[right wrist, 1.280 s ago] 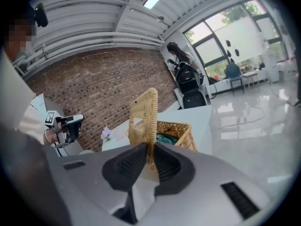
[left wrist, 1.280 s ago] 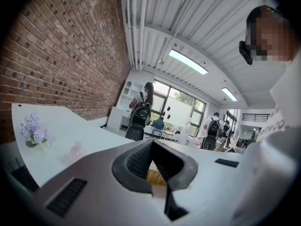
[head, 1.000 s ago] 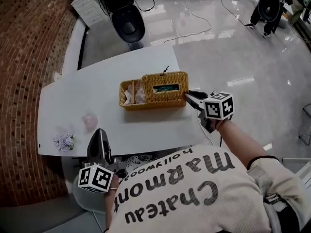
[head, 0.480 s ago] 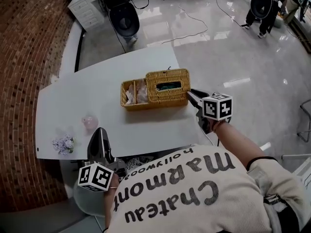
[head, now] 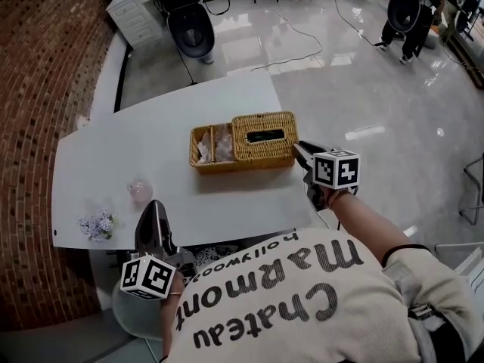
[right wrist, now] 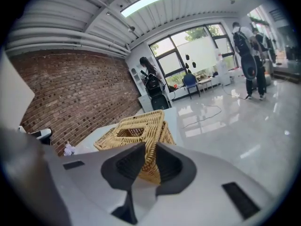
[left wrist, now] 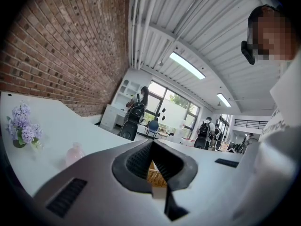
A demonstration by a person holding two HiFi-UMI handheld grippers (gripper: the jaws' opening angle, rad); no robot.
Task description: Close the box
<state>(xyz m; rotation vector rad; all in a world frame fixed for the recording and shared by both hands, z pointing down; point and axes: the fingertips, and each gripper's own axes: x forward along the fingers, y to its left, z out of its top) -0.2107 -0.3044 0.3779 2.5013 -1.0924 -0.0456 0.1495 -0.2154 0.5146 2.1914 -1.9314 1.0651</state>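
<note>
A long wicker box (head: 227, 165) lies in the middle of the white table (head: 113, 150). Its wicker lid (head: 249, 146), with a dark slot in the top, covers the right part of the box. The left part stands uncovered and shows pale contents. My right gripper (head: 300, 150) is at the lid's right end. In the right gripper view it (right wrist: 149, 152) is shut on the lid's rim (right wrist: 151, 140), which fills the gap between the pads. My left gripper (head: 153, 212) hangs at the table's near edge, shut and empty, its tips (left wrist: 152, 147) meeting.
A small pink bottle (head: 139, 190) and a sprig of lilac flowers (head: 98, 223) sit at the table's near left. A brick wall (head: 38, 66) runs along the left. A black chair (head: 189, 23) stands beyond the table, and people (head: 412, 10) stand far right on the glossy floor.
The lid, with my right gripper at its end, has settled flatter on the box and shifted slightly right. My left gripper has stayed put.
</note>
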